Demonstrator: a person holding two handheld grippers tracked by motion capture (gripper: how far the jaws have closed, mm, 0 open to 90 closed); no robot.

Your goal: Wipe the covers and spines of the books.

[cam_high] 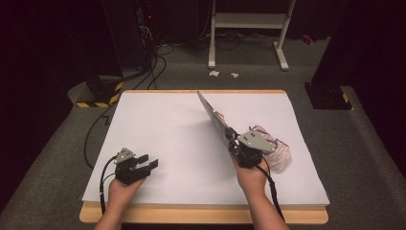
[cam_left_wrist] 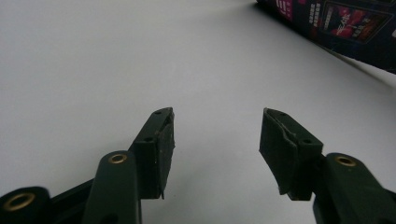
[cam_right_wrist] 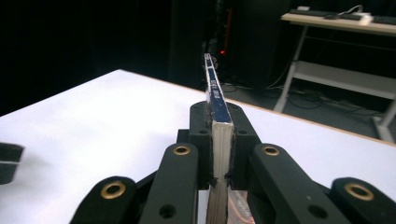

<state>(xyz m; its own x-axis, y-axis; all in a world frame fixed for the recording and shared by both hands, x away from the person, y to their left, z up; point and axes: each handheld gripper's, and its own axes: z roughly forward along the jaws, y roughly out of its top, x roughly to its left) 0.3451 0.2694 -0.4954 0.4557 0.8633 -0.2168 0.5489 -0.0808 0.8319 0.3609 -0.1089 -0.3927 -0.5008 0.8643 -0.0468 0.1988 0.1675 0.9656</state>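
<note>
Overhead, right gripper (cam_high: pixel 233 139): clamps a tilted thin book (cam_high: pixel 214 116).
Right gripper view: white page edges, blue spine.
Left gripper (cam_left_wrist: pixel 215 133): jaws apart, holding nothing.

Both grippers (cam_high: pixel 143 163) (cam_high: pixel 233 140) were black with brass-ringed screw holes, grey three-cornered top plates and trailing black cables; forearms were bare.

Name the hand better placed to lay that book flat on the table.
Right. The right gripper is already clamped on the book, holding it tilted on edge over the table. The left gripper sits open and apart from it.
</note>
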